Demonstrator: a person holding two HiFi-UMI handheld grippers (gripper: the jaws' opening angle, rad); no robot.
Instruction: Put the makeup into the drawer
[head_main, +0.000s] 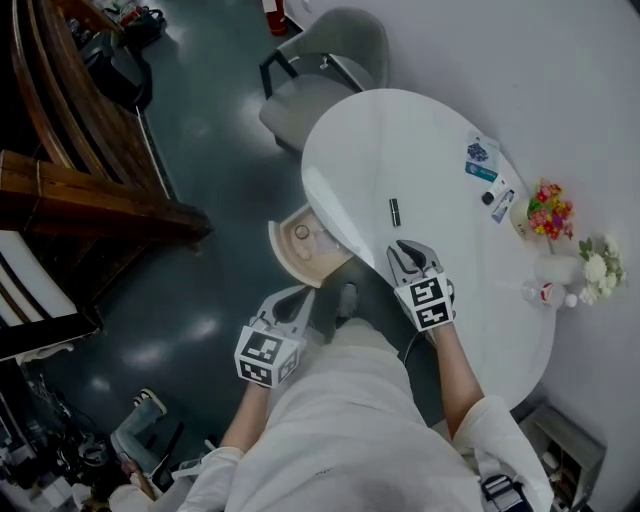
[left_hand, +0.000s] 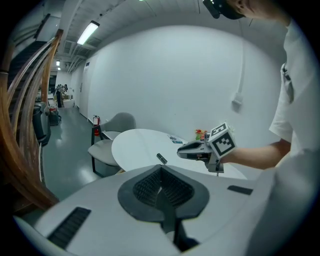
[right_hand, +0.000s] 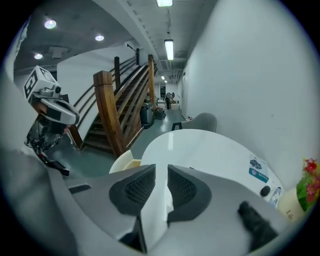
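A small dark makeup tube (head_main: 394, 211) lies on the white oval table (head_main: 420, 130), a little beyond my right gripper (head_main: 408, 250). That gripper hangs over the table's near edge with its jaws a little apart and nothing between them (right_hand: 161, 172). The rounded beige drawer (head_main: 305, 243) stands pulled out under the table's left edge, with small items inside. My left gripper (head_main: 298, 297) is below the drawer, over the floor, shut and empty (left_hand: 160, 171). The left gripper view shows the tube (left_hand: 161, 158) and the right gripper (left_hand: 187, 150) over the table.
A grey chair (head_main: 330, 60) stands at the table's far end. A wooden staircase (head_main: 90, 190) fills the left. Along the table's right side are printed cards (head_main: 482, 160), a flower pot (head_main: 550, 210), a vase of white flowers (head_main: 595, 265) and a small bottle (head_main: 542, 293).
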